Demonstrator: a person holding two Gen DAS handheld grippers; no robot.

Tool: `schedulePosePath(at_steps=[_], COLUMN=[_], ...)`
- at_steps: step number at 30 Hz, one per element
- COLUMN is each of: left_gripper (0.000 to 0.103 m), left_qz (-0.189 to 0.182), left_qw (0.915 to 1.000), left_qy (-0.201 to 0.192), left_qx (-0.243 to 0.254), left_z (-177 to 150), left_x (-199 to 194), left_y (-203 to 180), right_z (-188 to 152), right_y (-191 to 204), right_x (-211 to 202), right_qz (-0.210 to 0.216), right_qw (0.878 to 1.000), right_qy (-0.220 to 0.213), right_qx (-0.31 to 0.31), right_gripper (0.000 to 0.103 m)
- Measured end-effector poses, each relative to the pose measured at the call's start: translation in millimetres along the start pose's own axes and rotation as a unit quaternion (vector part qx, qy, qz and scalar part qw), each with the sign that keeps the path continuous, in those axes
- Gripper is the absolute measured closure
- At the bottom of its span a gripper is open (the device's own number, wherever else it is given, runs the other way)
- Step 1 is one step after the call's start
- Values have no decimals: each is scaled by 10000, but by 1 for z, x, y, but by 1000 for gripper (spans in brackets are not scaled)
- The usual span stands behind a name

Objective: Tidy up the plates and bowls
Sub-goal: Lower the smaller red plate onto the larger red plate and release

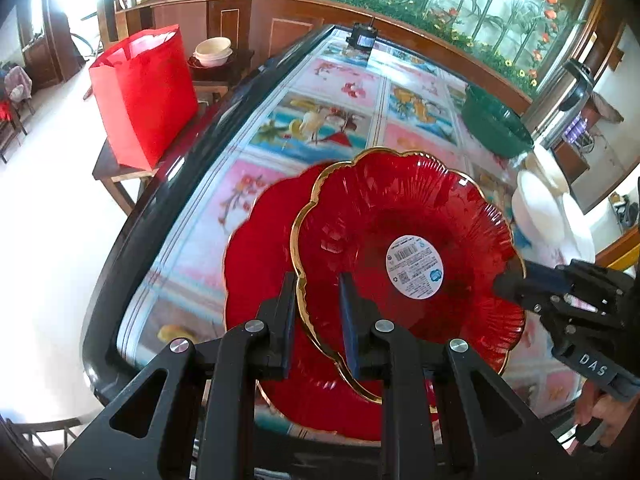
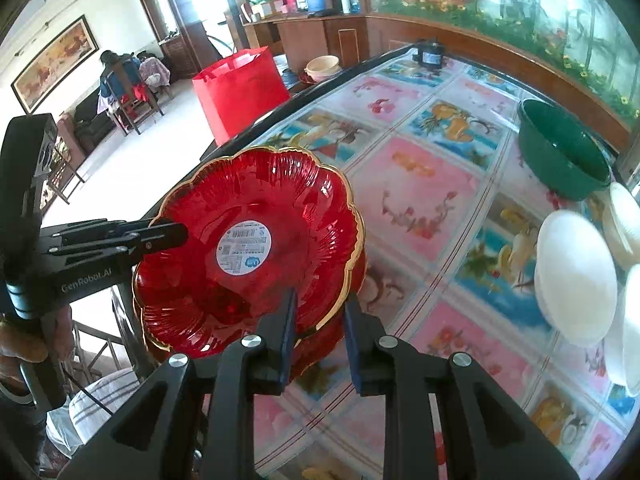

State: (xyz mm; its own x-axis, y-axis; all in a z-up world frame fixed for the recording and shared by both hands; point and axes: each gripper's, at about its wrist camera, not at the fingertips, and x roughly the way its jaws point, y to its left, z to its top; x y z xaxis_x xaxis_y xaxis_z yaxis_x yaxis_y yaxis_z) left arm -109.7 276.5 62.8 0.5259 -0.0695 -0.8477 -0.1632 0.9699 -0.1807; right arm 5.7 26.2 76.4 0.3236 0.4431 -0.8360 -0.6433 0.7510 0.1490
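Note:
A red glass plate with a gold scalloped rim and a round white sticker [image 1: 408,256] [image 2: 256,248] is held above a second red plate [image 1: 264,280] that lies on the table's near corner. My left gripper [image 1: 320,320] straddles the upper plate's near rim, fingers a little apart. It also shows in the right wrist view [image 2: 168,236] at the plate's left rim. My right gripper [image 2: 320,320] straddles the opposite rim, fingers a little apart, and shows in the left wrist view [image 1: 508,280]. A green bowl [image 2: 564,152] and white bowls [image 2: 576,276] stand to the right.
The table [image 2: 420,200] has a glossy floral cover and a dark rim. A red bag [image 1: 144,92] stands on a side table to the left, with cream bowls [image 1: 214,52] behind it. A small black box [image 1: 360,38] sits at the far end. A steel flask [image 1: 560,96] stands by the green bowl.

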Motion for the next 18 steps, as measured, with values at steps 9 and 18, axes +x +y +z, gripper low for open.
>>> schedulePosePath(at_steps=[9, 18], left_gripper=[84, 83], left_qz=[-39, 183], left_qw=[9999, 9998], left_qy=[120, 60], left_qx=[-107, 4], left_z=[-14, -14], left_x=[10, 11], left_y=[7, 9], right_z=[-10, -9], right_y=[4, 13], right_x=[9, 17], right_qz=[25, -60], right_qw=[9999, 9995], right_qy=[144, 267], right_qx=[-36, -186], right_gripper=[80, 79])
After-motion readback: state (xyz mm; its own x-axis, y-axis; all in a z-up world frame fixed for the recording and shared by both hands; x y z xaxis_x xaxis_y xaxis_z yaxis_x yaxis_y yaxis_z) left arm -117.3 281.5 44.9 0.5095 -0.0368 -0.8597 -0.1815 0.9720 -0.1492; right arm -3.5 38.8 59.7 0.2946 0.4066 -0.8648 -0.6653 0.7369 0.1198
